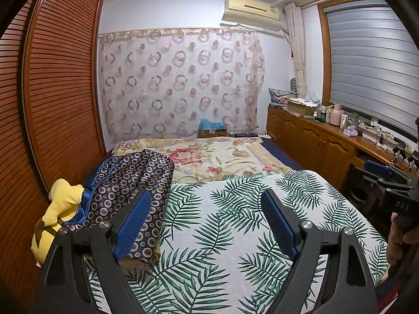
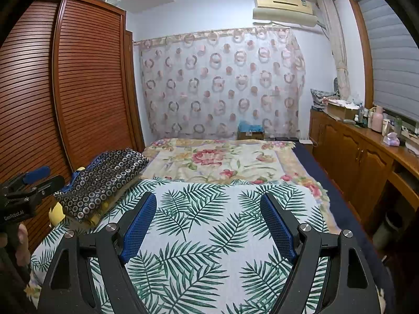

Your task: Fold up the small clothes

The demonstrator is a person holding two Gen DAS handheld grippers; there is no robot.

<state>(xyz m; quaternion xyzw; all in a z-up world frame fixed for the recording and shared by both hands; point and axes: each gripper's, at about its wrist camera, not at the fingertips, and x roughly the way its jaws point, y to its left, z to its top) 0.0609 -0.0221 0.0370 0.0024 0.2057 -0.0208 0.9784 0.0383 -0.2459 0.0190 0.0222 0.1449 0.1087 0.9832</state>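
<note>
STATE: left gripper (image 1: 207, 209), right gripper (image 2: 208, 213) wide open, empty | RISK: snagging leaf-print cloth (image 1: 235, 222) under dotted garment (image 1: 136, 183); toppling pile onto yellow item (image 1: 60, 209)

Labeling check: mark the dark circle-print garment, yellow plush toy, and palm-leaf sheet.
dark circle-print garment (image 1: 136, 183), left wrist view, middle of its top face.
yellow plush toy (image 1: 65, 198), left wrist view, upper lobe.
palm-leaf sheet (image 2: 209, 225), right wrist view, bare middle.

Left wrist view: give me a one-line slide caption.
Open left gripper above the palm-leaf cloth, patterned dark clothes folded at left.
</note>
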